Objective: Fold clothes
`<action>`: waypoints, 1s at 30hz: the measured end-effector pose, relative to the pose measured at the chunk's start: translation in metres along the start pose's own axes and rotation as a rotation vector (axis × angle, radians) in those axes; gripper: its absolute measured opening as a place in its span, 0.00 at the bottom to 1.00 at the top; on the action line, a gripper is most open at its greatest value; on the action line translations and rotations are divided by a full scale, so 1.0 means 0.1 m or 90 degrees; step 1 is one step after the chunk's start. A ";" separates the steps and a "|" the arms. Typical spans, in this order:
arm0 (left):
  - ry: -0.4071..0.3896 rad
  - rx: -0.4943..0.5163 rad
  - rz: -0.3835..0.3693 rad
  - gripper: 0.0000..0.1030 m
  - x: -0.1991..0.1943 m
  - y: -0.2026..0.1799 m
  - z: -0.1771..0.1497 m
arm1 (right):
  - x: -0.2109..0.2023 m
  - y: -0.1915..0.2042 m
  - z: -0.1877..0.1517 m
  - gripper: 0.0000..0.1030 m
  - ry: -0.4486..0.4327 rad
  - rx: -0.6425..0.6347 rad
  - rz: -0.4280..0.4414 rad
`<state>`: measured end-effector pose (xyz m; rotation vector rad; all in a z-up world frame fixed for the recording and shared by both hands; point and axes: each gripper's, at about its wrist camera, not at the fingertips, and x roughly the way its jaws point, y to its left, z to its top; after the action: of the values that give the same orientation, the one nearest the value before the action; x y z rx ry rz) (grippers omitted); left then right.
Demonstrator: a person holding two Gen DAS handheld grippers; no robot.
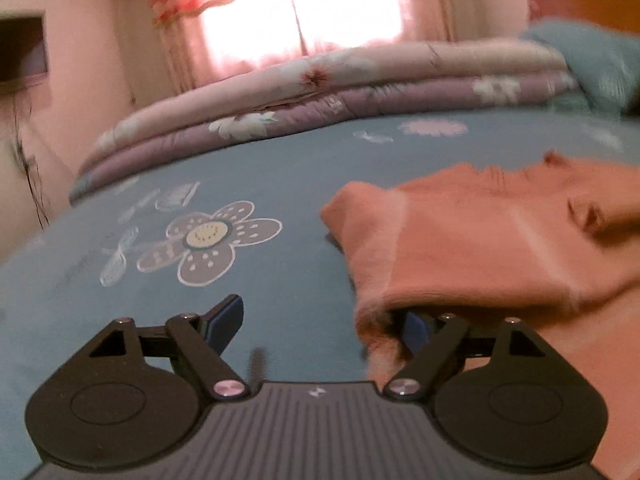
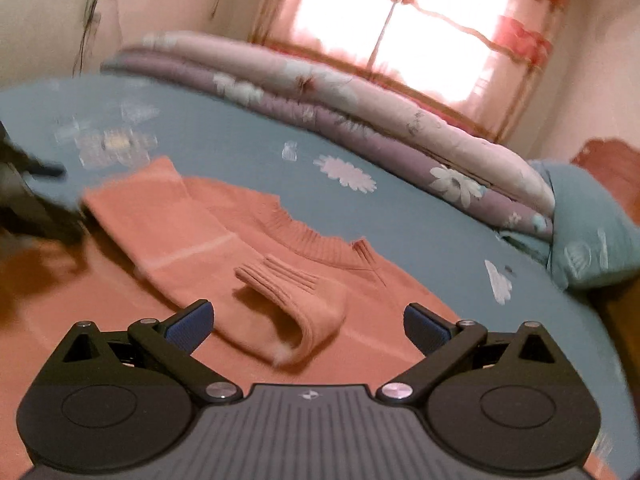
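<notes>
The sweater (image 2: 256, 248) lies spread on the bed (image 2: 248, 140), pink-orange, its ribbed collar (image 2: 316, 244) toward the folded quilts (image 2: 360, 108) and the curtained window (image 2: 404, 36). One sleeve (image 2: 180, 224) is laid across the chest, and its ribbed cuff (image 2: 288, 292) sits doubled over near the middle.

The right gripper (image 2: 308, 326) hangs just above the body of the sweater with its jaws spread and nothing pinched; the cuff lies ahead of and between the blue pads (image 2: 192, 324).

The left gripper (image 1: 320, 328) is at the sweater's folded edge, jaws spread too. A fold of the knit (image 1: 384, 308) is draped over one pad, but the pads do not press on it, so it is not gripped.

The step in hand looks like tidying the sleeve fold before the next one. To do it well, the draped cloth should slip off the left pad without dragging the fold open. The next pinch is best taken through both layers at an edge, low to the bed, and the knit carried over in a flat sweep so that the cuff stays in place.
</notes>
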<state>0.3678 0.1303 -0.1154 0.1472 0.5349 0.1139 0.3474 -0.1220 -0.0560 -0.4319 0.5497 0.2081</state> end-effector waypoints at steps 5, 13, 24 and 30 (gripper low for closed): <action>0.008 -0.114 0.008 0.81 -0.04 0.13 -0.04 | 0.42 0.19 0.03 0.84 0.030 -0.027 0.006; 0.034 -0.173 -0.023 0.85 0.08 0.27 -0.12 | 0.88 0.41 0.11 0.37 0.089 -0.163 -0.074; 0.060 -0.204 -0.037 0.88 0.16 0.35 -0.15 | 0.79 -0.71 -0.37 0.54 0.188 0.312 -0.067; 0.083 -0.221 -0.079 0.88 0.16 0.46 -0.11 | 0.43 -0.84 -0.35 0.62 0.139 0.362 -0.114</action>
<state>0.3722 0.1792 -0.1251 -0.2335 0.6449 0.0942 0.3922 -0.2097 -0.0777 0.0532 0.7494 -0.1715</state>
